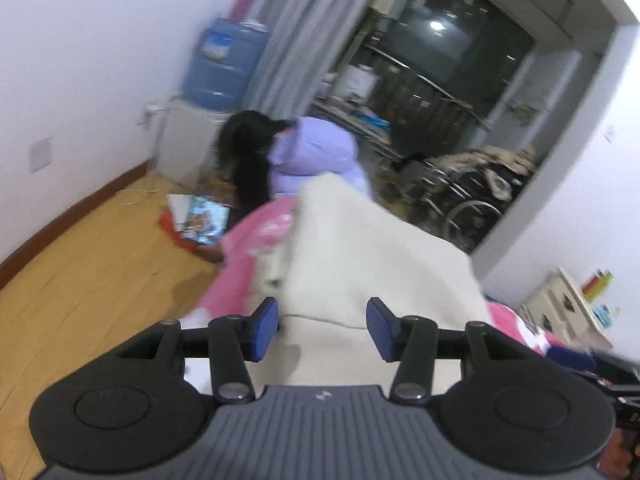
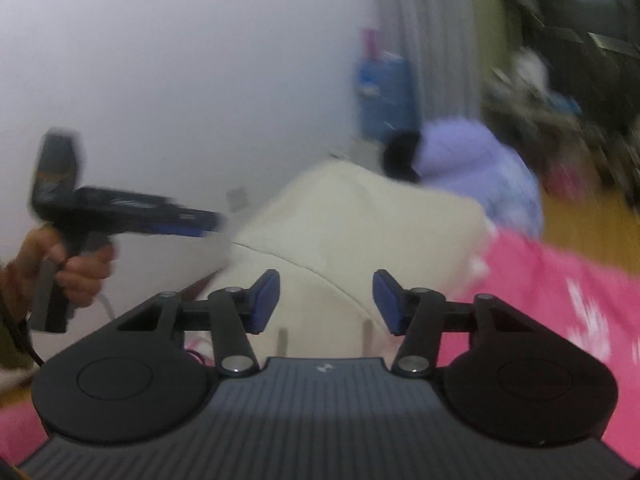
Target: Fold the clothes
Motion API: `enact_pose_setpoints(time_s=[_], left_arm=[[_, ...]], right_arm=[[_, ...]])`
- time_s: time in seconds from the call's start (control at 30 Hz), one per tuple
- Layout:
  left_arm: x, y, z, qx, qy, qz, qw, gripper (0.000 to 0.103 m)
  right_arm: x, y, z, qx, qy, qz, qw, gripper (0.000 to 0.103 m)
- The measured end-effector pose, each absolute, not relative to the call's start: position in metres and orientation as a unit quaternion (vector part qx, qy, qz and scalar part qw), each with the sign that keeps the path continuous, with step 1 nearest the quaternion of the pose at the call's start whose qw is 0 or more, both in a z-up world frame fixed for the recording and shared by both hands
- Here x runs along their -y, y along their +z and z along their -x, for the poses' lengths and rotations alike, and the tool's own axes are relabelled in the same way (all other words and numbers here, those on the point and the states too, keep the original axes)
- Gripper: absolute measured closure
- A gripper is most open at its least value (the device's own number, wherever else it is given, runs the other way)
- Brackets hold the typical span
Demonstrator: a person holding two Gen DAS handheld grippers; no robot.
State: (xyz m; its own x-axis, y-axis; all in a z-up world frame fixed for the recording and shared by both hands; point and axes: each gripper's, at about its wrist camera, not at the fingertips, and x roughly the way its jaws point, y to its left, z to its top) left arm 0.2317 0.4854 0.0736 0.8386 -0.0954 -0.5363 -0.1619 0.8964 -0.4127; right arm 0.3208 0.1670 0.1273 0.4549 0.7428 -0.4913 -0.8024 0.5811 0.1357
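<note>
Both grippers, left gripper (image 1: 322, 328) and right gripper (image 2: 326, 300), hover with jaws spread over the cream fleece garment (image 1: 360, 240), lying bunched on the pink patterned bedspread (image 2: 560, 288). Whichever fold comes next needs an edge pinched.

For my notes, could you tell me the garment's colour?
Cream garment, clearest in the left wrist view.

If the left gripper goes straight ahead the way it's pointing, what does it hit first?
Most likely the cream garment, lying right ahead of the left gripper's open jaws on the pink bedding. Depth is unclear.
</note>
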Motion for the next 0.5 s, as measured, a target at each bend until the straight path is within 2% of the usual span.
enact_pose_setpoints(time_s=[0.17, 0.27, 0.33, 0.4, 0.5], left_arm=[[-0.452, 0.067, -0.26, -0.279, 0.009, 0.175, 0.944, 0.051], [-0.445, 0.06, -0.27, -0.283, 0.017, 0.168, 0.944, 0.051], [-0.444, 0.059, -0.271, -0.284, 0.021, 0.166, 0.944, 0.051], [-0.443, 0.057, -0.272, -0.286, 0.026, 0.165, 0.944, 0.051], [-0.441, 0.055, -0.274, -0.288, 0.033, 0.163, 0.943, 0.05]], right_arm=[[-0.202, 0.116, -0.317, -0.224, 0.455, 0.113, 0.854, 0.056], [-0.213, 0.089, -0.335, -0.262, 0.435, 0.129, 0.852, 0.057], [-0.214, 0.084, -0.337, -0.26, 0.447, 0.134, 0.845, 0.057], [-0.205, 0.094, -0.342, -0.26, 0.463, 0.144, 0.835, 0.06], [-0.198, 0.127, -0.365, -0.249, 0.475, 0.088, 0.84, 0.06]])
